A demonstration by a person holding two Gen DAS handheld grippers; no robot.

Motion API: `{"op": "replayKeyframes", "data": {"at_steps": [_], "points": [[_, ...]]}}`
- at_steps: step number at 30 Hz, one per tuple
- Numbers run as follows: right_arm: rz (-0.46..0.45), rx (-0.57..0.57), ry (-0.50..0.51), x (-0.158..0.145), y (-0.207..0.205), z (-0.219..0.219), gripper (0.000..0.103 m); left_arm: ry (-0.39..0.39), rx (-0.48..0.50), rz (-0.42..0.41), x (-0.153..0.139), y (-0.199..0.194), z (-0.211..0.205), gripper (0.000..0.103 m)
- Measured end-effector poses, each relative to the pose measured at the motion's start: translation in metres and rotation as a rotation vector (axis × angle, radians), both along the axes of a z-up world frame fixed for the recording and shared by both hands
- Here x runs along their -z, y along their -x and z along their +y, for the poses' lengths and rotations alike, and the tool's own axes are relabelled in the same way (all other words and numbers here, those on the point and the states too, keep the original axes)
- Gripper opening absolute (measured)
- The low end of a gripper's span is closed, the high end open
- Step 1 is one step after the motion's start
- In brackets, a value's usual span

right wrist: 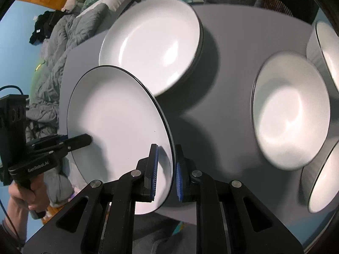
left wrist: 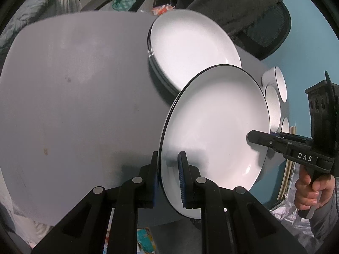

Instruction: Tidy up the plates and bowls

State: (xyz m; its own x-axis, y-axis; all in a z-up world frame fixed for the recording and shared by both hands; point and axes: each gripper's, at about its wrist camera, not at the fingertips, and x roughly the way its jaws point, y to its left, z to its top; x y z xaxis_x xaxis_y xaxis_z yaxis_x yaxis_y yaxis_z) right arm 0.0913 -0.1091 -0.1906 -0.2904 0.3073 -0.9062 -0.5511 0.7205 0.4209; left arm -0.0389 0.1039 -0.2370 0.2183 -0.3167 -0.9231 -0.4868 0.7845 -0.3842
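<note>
While both grippers carry the plate [left wrist: 214,127] clear of the worktop [left wrist: 74,95], keep the two grips level with one another. The left gripper [left wrist: 169,177] pinches the near rim between its blue pads, one pad on the white face and one beneath. The right gripper [right wrist: 165,169] pinches the opposite rim in the same manner. Neither stands spread; each is pressed onto the thin edge.

The plate hangs in the air, tilted, in front of the stack of plates [left wrist: 190,44] and partly overlapping it in both views. The stack rests on the worktop towards its far side. Three bowls [right wrist: 290,110] stand to the right of the stack, apart from it.

The step in hand is judged to be the transfer of this plate onto the stack. Recommended practice:

1. Move both hands together, so that the rim does not twist between the pads.
2. Level the plate before it passes over the stack.
3. Centre it over the top plate, then lower it until the base seats.
4. Release both grips only once the plate is supported.

Glazed ware is likely to slip; maintain firm pressure throughout.
</note>
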Motion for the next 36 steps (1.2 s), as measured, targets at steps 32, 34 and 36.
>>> {"op": "replayKeyframes", "data": {"at_steps": [32,34,36], "points": [[0.045,0.023,0.043,0.030,-0.110,0.073,0.015,-0.066,-0.020,0.070,0.022,-0.109,0.064,0.019],[0.037,0.027,0.057,0.029,-0.111,0.074,0.016,-0.065,-0.015,0.073,0.023,-0.109,0.064,0.019],[0.023,0.028,0.084,0.027,-0.111,0.075,0.018,-0.075,-0.006,0.078,0.024,-0.111,0.063,0.019]]}}
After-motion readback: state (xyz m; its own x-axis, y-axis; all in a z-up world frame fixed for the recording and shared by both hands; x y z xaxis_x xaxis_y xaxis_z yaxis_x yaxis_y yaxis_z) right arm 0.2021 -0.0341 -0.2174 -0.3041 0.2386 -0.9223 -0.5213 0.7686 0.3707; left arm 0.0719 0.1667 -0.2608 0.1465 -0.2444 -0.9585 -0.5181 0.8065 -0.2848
